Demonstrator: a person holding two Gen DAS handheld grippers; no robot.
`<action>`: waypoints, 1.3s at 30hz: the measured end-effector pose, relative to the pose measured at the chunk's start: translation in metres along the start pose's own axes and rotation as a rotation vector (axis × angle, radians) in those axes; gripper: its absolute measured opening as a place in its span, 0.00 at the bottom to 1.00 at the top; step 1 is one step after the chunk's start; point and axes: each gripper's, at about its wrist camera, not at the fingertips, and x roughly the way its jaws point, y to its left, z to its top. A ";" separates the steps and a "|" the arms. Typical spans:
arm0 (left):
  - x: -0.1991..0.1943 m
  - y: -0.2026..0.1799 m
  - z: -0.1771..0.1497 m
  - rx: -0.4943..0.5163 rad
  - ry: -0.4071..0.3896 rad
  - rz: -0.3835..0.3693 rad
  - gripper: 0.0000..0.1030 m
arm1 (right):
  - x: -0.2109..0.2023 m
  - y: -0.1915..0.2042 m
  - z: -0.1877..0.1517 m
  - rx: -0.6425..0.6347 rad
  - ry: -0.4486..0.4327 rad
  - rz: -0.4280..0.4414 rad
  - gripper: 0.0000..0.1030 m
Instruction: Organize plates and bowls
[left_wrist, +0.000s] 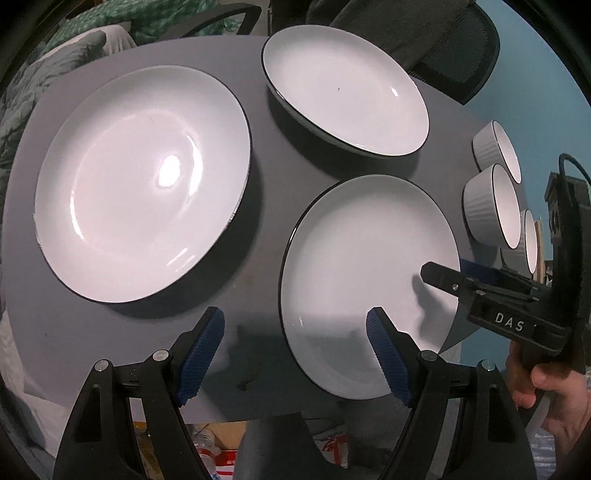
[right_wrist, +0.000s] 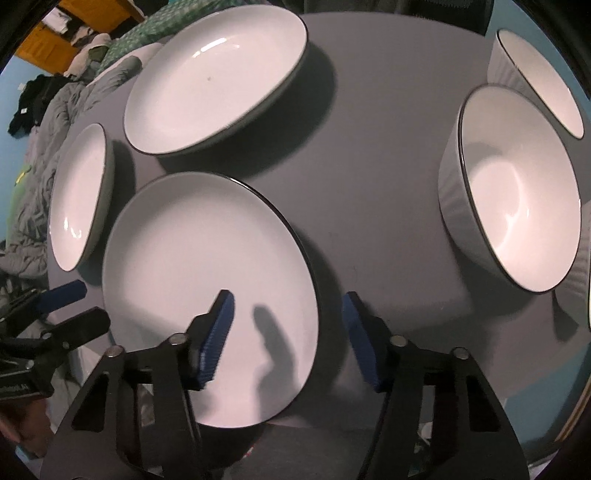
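A white, dark-rimmed plate (left_wrist: 369, 288) (right_wrist: 207, 277) lies at the near edge of the grey table (left_wrist: 266, 221). My left gripper (left_wrist: 295, 354) is open and straddles the plate's left rim, one blue pad above the plate and the other above the table. My right gripper (right_wrist: 288, 332) straddles the opposite rim the same way, open, with its pads clear of the plate. Each gripper shows in the other's view: the right gripper (left_wrist: 448, 269) and the left gripper (right_wrist: 77, 308). A larger plate (left_wrist: 144, 184) (right_wrist: 79, 195) lies to the left, and a deep plate (left_wrist: 343, 88) (right_wrist: 214, 81) farther back.
Ribbed white bowls (left_wrist: 491, 206) (right_wrist: 517, 192) stand along the table's right side, another bowl (left_wrist: 496, 151) (right_wrist: 543, 81) behind. A person's hand (left_wrist: 546, 391) holds the right gripper. A dark office chair (left_wrist: 443, 44) stands behind the table, bedding (right_wrist: 55, 122) to the left.
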 end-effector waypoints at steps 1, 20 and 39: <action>0.000 0.002 -0.002 -0.004 0.002 -0.003 0.78 | -0.001 -0.002 -0.001 0.001 0.004 0.006 0.51; 0.023 0.003 -0.004 -0.023 0.046 -0.042 0.41 | -0.005 -0.033 -0.015 -0.001 0.047 0.119 0.33; 0.028 0.023 -0.005 -0.044 0.099 -0.045 0.19 | 0.003 -0.045 0.002 0.037 0.112 0.176 0.16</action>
